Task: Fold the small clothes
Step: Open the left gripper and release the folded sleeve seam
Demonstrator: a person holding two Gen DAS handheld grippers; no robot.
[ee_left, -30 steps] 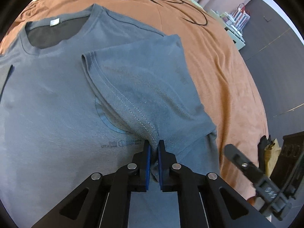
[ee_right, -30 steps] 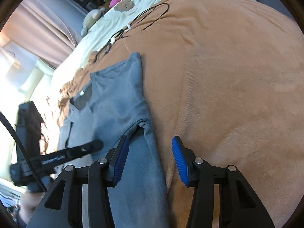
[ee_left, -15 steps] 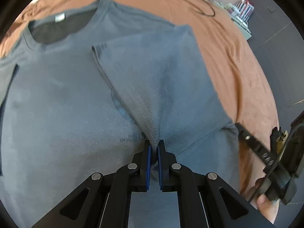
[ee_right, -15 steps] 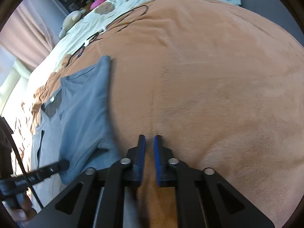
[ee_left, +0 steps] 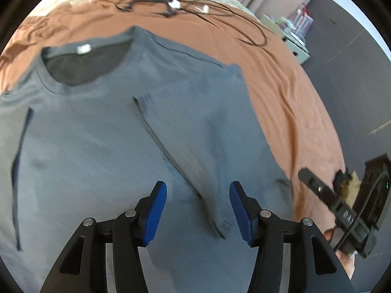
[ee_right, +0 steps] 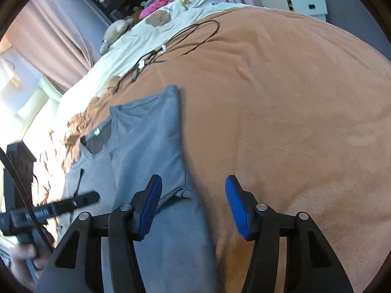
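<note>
Released, sleeve [ee_left: 195, 151] lies folded across t-shirt [ee_left: 85, 146]; left gripper [ee_left: 198, 210] opening.

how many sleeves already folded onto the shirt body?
1 for certain: the sleeve on the side nearest the right tongs lies across the shirt. The opposite sleeve runs out of frame, so cannot tell.

left claw [ee_left: 198, 210] opening | sleeve [ee_left: 195, 131] released | right claw [ee_right: 193, 207] opening

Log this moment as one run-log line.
left gripper: opening, sleeve released, folded inward | right gripper: opening, over shirt edge | blanket: underneath
</note>
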